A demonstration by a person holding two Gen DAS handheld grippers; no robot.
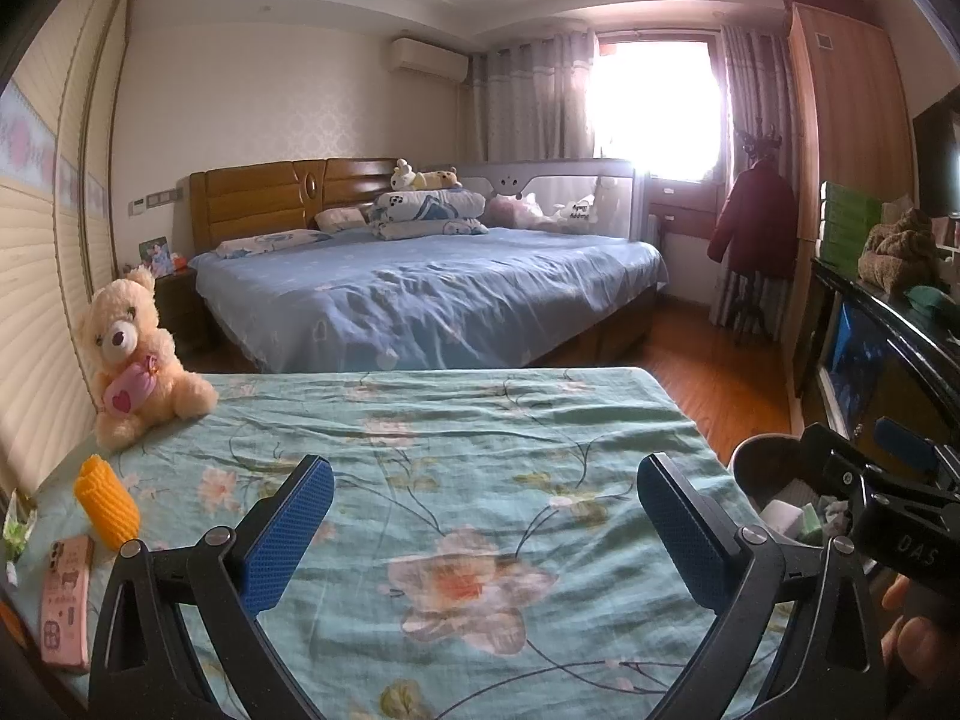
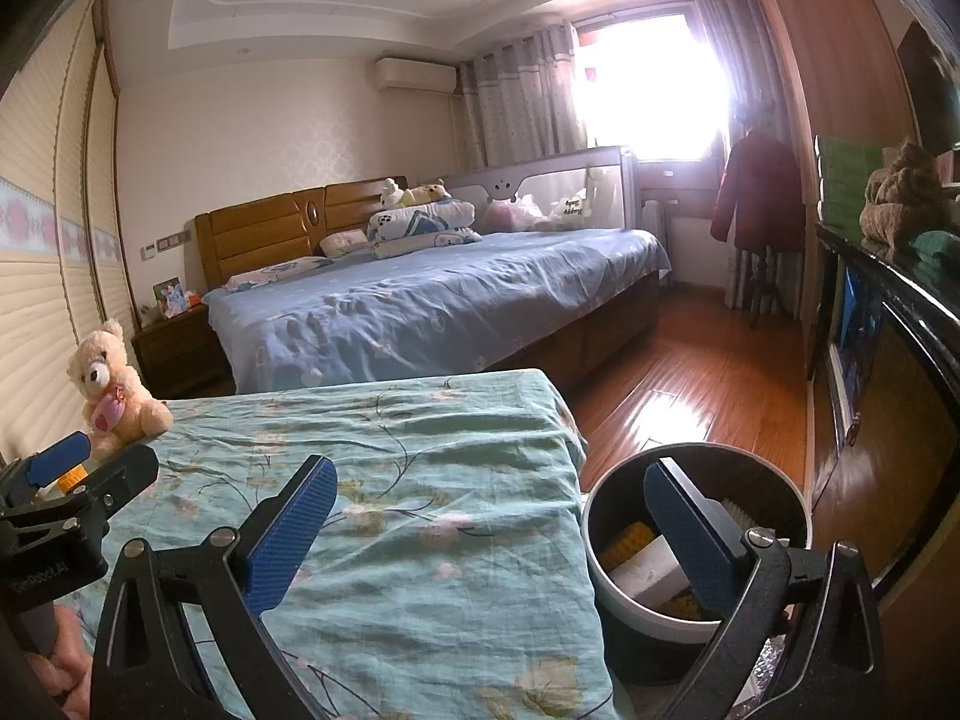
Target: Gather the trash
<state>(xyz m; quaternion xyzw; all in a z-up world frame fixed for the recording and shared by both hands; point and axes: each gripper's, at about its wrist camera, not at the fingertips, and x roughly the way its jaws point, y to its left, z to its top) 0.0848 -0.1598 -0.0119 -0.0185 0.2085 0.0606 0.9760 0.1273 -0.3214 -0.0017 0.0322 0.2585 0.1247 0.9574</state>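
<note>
On the floral teal cloth of the table (image 1: 480, 420), an orange foam net sleeve (image 1: 107, 504) stands at the near left. A green wrapper (image 1: 15, 531) lies at the very left edge. My left gripper (image 1: 486, 534) is open and empty above the cloth, to the right of the sleeve. A round dark trash bin (image 2: 630, 606) stands off the table's right side and holds a white block (image 2: 651, 570) and yellow scraps. My right gripper (image 2: 489, 534) is open and empty, with its right finger over the bin.
A cream teddy bear (image 1: 138, 360) sits at the table's far left, and a pink phone (image 1: 66, 594) lies near the sleeve. Beyond the table are a blue bed (image 1: 432, 294), wooden floor (image 2: 690, 384), and a dark cabinet (image 2: 888, 372) on the right.
</note>
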